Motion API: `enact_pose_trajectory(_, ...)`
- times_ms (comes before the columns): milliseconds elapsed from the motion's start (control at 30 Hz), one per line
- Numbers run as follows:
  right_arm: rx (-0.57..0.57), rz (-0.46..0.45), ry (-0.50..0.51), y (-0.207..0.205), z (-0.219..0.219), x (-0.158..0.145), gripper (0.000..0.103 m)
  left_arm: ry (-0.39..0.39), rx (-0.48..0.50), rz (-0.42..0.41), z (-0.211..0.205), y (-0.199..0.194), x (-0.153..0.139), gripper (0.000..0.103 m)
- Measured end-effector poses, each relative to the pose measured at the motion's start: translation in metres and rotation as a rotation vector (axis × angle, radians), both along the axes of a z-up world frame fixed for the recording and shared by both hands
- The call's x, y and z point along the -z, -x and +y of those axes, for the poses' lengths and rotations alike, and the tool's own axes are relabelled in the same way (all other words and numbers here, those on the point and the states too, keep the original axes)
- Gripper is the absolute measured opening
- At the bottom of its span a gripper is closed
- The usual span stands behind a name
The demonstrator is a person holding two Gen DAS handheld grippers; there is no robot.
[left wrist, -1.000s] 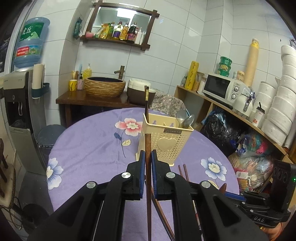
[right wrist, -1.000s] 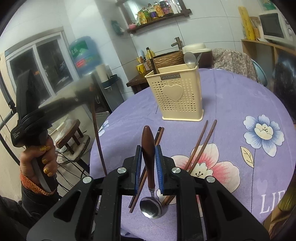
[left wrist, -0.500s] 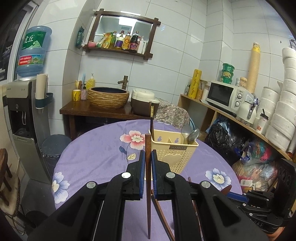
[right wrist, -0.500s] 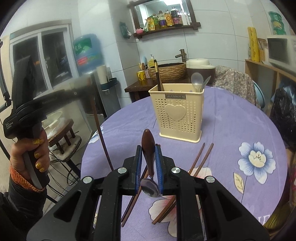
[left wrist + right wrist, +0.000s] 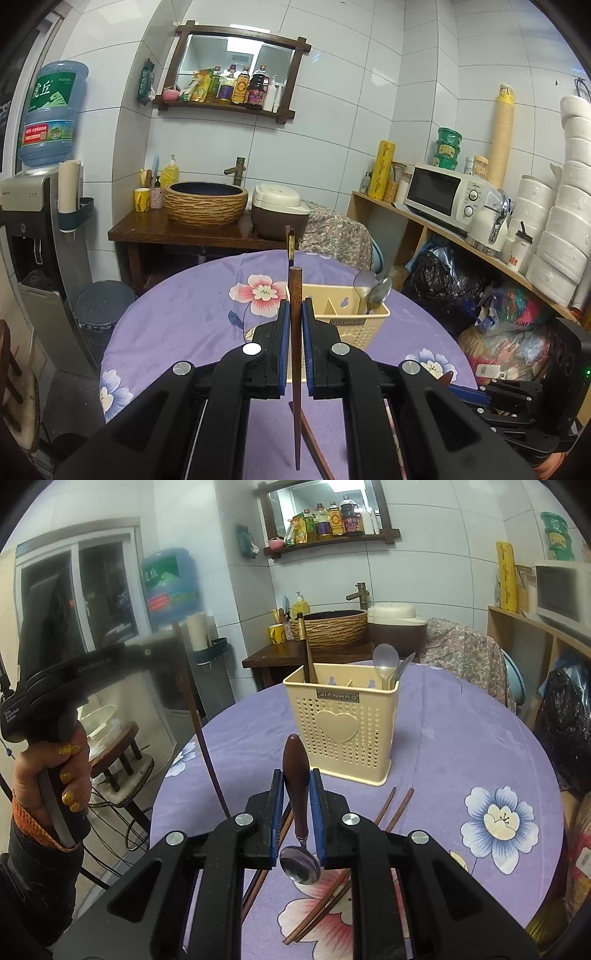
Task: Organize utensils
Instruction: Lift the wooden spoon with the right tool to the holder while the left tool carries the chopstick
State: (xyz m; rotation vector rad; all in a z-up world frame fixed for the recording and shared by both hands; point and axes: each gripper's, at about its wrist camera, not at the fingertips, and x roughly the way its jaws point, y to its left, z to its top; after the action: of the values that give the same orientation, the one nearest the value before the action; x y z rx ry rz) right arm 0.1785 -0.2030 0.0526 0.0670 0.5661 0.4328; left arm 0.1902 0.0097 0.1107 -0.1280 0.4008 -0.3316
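The right gripper (image 5: pixel 296 786) is clamped on the dark wooden handle of a spoon (image 5: pixel 297 805), its steel bowl hanging down toward the camera, clear of the purple flowered surface (image 5: pixel 461 746). Straight ahead stands a cream perforated caddy (image 5: pixel 341 725) with a heart on its front, a dark chopstick upright in its left compartment and two spoons in its right. Several loose chopsticks (image 5: pixel 391 808) lie on the surface below. Off to the left, a hand (image 5: pixel 51 779) holds the left gripper (image 5: pixel 92 672), pinching one long chopstick (image 5: pixel 201 738) that slants downward.

Utensil holder (image 5: pixel 341 725) mid-table (image 5: pixel 461 746), loose chopsticks (image 5: pixel 393 808) before it, spoons (image 5: pixel 386 664) inside.
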Motion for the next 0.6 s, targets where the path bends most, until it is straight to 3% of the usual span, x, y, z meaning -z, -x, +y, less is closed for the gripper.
enact_pose_trajectory(167, -0.001, -0.042, 0.010, -0.020, 0.000, -0.031, 0.015, 0.012, 0.017, -0.042, -0.006, -0.017, -0.039, 0.008)
enact_pose_trajectory(400, 0.062, -0.140, 0.019, -0.074, -0.001, -0.104, 0.015, 0.038, -0.004, -0.124, -0.026, -0.056, -0.101, 0.008)
enact_pose_trajectory(500, 0.110, -0.180, 0.022, -0.098, -0.003, -0.123, 0.015, 0.047, -0.036, -0.137, -0.033, -0.076, -0.112, 0.008)
enact_pose_trajectory(600, 0.149, -0.184, 0.020, -0.122, -0.006, -0.124, 0.015, 0.050, -0.070, -0.132, -0.040, -0.096, -0.109, 0.008)
